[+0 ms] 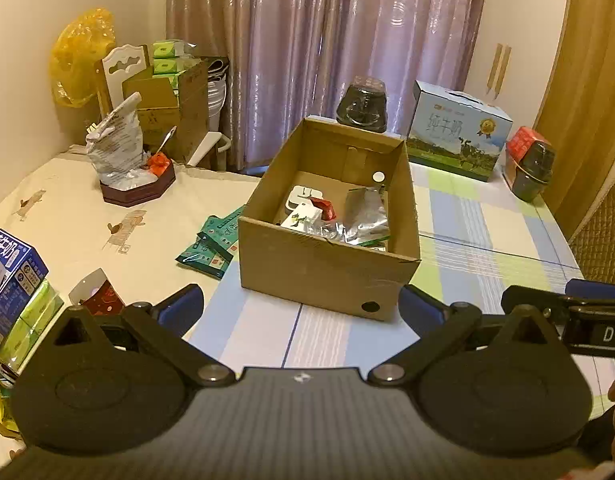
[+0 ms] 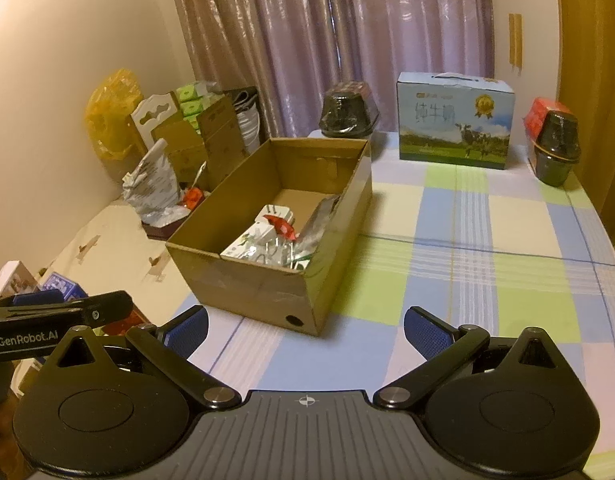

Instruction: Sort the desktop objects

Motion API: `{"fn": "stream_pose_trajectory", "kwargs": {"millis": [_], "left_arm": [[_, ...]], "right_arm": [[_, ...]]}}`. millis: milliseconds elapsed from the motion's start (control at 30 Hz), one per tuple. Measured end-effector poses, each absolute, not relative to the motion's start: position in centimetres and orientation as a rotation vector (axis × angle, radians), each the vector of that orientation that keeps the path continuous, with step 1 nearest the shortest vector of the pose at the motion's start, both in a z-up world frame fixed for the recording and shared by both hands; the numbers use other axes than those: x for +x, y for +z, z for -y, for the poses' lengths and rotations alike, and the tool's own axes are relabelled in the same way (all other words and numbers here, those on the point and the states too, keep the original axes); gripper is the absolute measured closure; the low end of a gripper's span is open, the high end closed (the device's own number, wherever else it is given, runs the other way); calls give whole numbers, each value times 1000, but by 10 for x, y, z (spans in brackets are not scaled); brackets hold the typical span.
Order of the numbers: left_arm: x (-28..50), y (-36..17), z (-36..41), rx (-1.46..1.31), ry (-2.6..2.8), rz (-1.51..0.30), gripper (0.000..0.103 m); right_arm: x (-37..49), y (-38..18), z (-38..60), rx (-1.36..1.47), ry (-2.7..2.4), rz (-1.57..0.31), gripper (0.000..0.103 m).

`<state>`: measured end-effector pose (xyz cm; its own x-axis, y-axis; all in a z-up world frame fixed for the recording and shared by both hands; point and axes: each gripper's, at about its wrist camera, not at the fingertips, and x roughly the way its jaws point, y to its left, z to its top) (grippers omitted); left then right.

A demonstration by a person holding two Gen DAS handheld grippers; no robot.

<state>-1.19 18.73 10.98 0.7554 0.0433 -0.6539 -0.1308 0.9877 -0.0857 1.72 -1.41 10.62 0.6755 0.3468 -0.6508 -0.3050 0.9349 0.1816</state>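
Your left claw [image 1: 301, 312] is spread wide, its blue fingers [image 1: 179, 310] pinching nothing and touching nothing; it hangs over the checked cloth of the counter [image 1: 487, 240], just short of the cardboard box [image 1: 319, 276]. Your right claw [image 2: 305, 330] stands the same way: fingers [image 2: 423, 332] far apart, empty, held above the counter near the box's front corner. In each wrist view the other claw shows at the edge of the frame, so the two sit side by side, near each other but apart.

The open box stands in the middle of the counter and already holds a silver foil pouch [image 1: 365, 210], a small red packet [image 1: 325, 208] and white packs [image 1: 303, 218]. Outside the box, green sachets [image 1: 211, 246] lie on the counter touching its left wall. Nearer you on the left are a red-and-white carton [image 1: 97, 294], a blue milk carton [image 1: 11, 276] and green tissue packs [image 1: 35, 318]. A blue milk gift case [image 1: 457, 130] stands behind the box.
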Motion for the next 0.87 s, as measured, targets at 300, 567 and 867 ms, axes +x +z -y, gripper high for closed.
{"fn": "stream_pose_trajectory", "kwargs": {"millis": [300, 567, 867], "left_arm": [[-9, 111, -185, -109, 98, -706, 1], [-5, 110, -182, -104, 92, -709, 1], [-3, 107, -181, -103, 91, -697, 1]], "right_arm": [[18, 103, 9, 49, 377, -751, 2], [19, 102, 9, 47, 374, -752, 2], [22, 97, 7, 43, 374, -762, 2]]}}
